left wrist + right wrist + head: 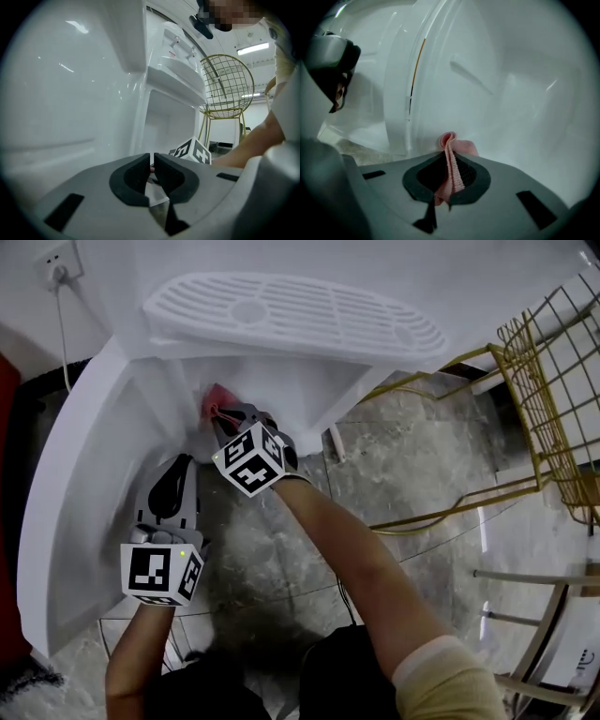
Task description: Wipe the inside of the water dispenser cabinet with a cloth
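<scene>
Head view, cabinet: the cabinet (267, 381) of the white water dispenser opens just above frame centre, under the drip grille (291, 310). Its door (75, 493) swings out along the left edge.
Head view, right gripper: the right gripper (221, 414) reaches into the opening's left corner. The pink cloth (217, 397) is bunched at its tip, against the white plastic.
Head view, left gripper: the left gripper (176, 470) hangs at lower left beside the door's inner face, apart from the cloth.
Left gripper view, jaws: they are clenched to a thin slit at bottom centre with nothing between them. The door fills the left, the cabinet sits at centre, and a gold wire chair (227, 84) stands at upper right.
Right gripper view, grip: the jaws are clamped on a fold of cloth that pokes past the tips at bottom centre, close to the inner wall (511, 93). Actual contact cannot be told.
Step in hand: probably wiping the cabinet's lower left corner.
Doing it well: press so that fabric, not the hard jaw tips, meets the plastic. Little cloth protrudes, so the contact patch looks small. Short overlapping strokes out of the corner would cover more, and a firm clamp should keep the fold from slipping.
</scene>
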A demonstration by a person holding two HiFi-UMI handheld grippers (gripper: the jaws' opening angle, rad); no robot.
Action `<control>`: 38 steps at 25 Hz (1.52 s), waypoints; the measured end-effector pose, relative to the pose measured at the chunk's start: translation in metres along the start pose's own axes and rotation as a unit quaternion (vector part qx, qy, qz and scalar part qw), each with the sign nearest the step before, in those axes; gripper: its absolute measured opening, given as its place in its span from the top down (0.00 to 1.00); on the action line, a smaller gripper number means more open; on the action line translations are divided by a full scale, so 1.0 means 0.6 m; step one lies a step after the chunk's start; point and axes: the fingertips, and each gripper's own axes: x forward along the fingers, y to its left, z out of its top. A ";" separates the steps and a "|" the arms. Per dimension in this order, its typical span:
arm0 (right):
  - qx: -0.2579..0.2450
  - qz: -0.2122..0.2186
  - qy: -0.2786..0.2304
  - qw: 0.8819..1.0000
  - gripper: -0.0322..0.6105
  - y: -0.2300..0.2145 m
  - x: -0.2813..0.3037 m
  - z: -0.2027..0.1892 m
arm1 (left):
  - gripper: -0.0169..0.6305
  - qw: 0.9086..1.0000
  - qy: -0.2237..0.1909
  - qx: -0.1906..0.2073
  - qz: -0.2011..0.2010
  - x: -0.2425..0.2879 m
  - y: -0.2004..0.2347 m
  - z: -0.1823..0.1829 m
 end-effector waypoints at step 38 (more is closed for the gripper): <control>0.079 -0.168 0.138 0.973 0.91 -0.122 -0.128 -0.142 | 0.94 1.000 0.010 0.000 -0.002 -0.018 -0.019 0.000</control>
